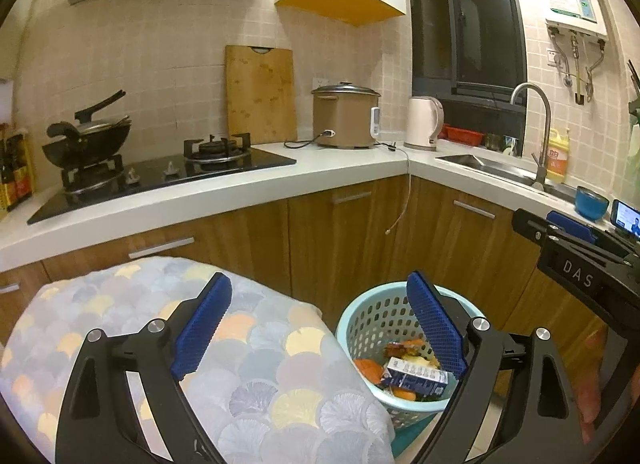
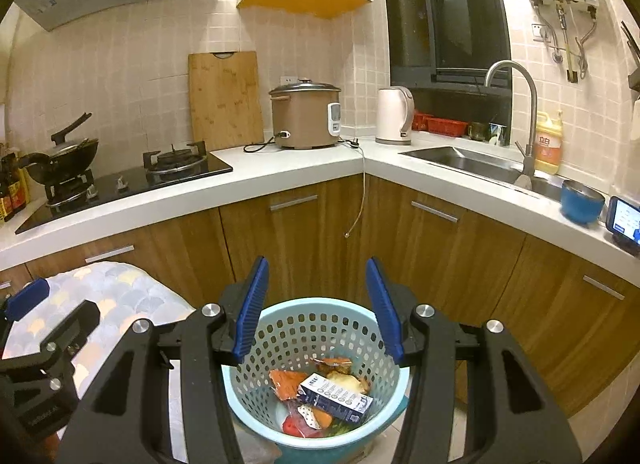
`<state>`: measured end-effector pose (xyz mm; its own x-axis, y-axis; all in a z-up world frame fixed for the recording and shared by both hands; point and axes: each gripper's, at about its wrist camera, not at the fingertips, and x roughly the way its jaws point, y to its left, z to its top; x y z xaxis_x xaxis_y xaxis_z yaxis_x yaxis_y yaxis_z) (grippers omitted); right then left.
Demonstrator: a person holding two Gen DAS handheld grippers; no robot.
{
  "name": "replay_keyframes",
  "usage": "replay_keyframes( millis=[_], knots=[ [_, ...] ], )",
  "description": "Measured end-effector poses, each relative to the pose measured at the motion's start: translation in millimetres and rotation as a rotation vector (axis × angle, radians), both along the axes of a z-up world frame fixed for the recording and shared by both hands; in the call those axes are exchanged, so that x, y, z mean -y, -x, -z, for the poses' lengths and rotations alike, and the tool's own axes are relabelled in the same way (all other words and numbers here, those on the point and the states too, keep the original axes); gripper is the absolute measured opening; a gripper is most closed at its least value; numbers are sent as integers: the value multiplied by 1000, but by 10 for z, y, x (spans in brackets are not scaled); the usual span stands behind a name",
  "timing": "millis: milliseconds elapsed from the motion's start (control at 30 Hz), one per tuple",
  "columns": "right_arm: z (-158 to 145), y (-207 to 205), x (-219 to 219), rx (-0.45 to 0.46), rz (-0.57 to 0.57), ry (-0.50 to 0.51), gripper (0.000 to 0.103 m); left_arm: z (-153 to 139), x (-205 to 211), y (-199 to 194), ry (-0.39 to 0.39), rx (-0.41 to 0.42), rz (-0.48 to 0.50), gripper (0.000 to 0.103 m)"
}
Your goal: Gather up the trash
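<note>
White letters "DAS" are showing on the black body of the right gripper (image 1: 576, 276), seen from the left wrist view. The yellow detergent bottle (image 2: 548, 144) by the sink is carrying red characters reading "立白". Print on the blue-and-white carton (image 2: 334, 396) in the basket is too small to read.

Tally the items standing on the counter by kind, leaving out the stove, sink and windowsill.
Cooking appliances: 2, the rice cooker and kettle
Cutting board: 1
Soap jug: 1
Bowl: 1
Phone: 1
Sauce bottles: number unclear at the frame edge
Total counted: 6
</note>
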<state>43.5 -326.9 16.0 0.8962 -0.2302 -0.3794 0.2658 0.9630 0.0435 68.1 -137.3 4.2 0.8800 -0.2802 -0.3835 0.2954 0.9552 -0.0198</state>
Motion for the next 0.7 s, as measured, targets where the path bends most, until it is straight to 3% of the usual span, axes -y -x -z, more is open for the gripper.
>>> replay_keyframes(
  millis=[400, 700],
  knots=[
    [79, -41, -29, -28, -21, -9, 47, 58, -47, -19, 7, -25, -7, 88],
    [42, 8, -7, 5, -20, -14, 48, 82, -67, -50, 4, -32, -7, 88]
  ],
)
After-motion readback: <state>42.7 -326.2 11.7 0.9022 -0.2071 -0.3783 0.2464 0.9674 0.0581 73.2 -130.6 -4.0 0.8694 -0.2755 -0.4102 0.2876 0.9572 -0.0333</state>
